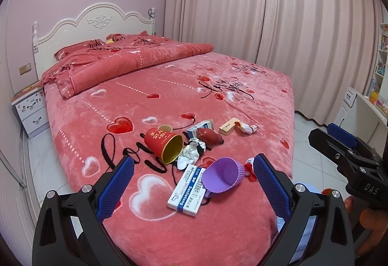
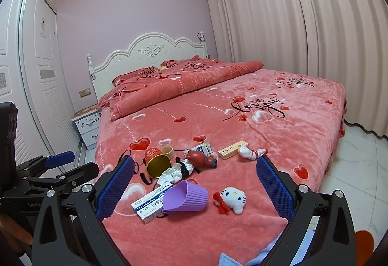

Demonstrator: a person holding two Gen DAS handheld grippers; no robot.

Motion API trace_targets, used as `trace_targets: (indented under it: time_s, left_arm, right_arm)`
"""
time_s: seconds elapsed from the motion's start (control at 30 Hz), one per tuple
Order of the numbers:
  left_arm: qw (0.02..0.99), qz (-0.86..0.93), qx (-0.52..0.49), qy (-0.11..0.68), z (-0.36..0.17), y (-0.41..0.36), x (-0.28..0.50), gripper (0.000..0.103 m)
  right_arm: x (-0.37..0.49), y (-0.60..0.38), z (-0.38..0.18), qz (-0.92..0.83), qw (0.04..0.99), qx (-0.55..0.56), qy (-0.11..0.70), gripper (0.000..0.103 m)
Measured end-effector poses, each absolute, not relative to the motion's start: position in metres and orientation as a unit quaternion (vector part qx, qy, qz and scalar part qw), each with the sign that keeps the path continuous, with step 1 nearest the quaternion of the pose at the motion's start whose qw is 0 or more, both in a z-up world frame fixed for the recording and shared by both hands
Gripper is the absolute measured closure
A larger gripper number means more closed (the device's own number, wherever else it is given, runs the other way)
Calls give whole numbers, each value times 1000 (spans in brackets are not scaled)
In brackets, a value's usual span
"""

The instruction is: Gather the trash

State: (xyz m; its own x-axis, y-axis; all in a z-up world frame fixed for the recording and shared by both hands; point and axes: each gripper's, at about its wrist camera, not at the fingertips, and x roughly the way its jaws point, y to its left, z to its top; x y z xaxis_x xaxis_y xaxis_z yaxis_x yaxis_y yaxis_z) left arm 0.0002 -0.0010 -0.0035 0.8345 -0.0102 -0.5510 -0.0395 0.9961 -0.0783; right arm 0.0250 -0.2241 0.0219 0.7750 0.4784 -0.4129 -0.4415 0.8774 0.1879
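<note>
- Currently, the left gripper point(image 1: 194, 183) has its jaws spread as wide as they go and holds nothing; the blue pads point(image 1: 116, 190) hang above the near edge of the bed point(image 1: 169, 96).
- Likewise, the right gripper point(image 2: 194, 186) stands fully open and empty, angled down toward the same clutter.
- Between the left pads lie a white and blue medicine box point(image 1: 185, 192) and a purple ribbed cup point(image 1: 222, 177) on its side, the cup resting partly on the box.
- Just to the right of the cup, in the right wrist view, lies a small white cat plush point(image 2: 234, 198) with a red bow; it looks like a toy, not trash.
- Further back, a red paper cup point(image 1: 163, 144) lies tipped over with its gold interior facing the grippers, and crumpled tissue point(image 1: 191, 154) touches its rim.
- Behind these lie a dark red toy point(image 1: 208, 136), a second small box point(image 1: 200, 126), a tan roll point(image 1: 165, 128), a flat beige box point(image 1: 228, 127) and a knotted white and red scrap point(image 1: 248, 129).
- No bin or bag is visible in either view; where the trash is to go cannot be told.
- Step in hand, as judged: approach and selection; nothing has been picked up yet.
- Next move, as judged: lower one gripper over a single item, probably the tissue or the medicine box. The box lies flat on soft fleece, so the pads must straddle its narrow sides and press slightly into the cover. The purple cup overlapping it may shift first.
</note>
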Motion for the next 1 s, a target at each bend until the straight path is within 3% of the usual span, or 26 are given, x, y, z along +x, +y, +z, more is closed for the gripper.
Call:
trace_targets:
  time_s: [1.0]
  left_arm:
    - [955,6,-40,293,-13,0,0,6]
  right_arm:
    - [26,-226,18,242,940,45,234,5]
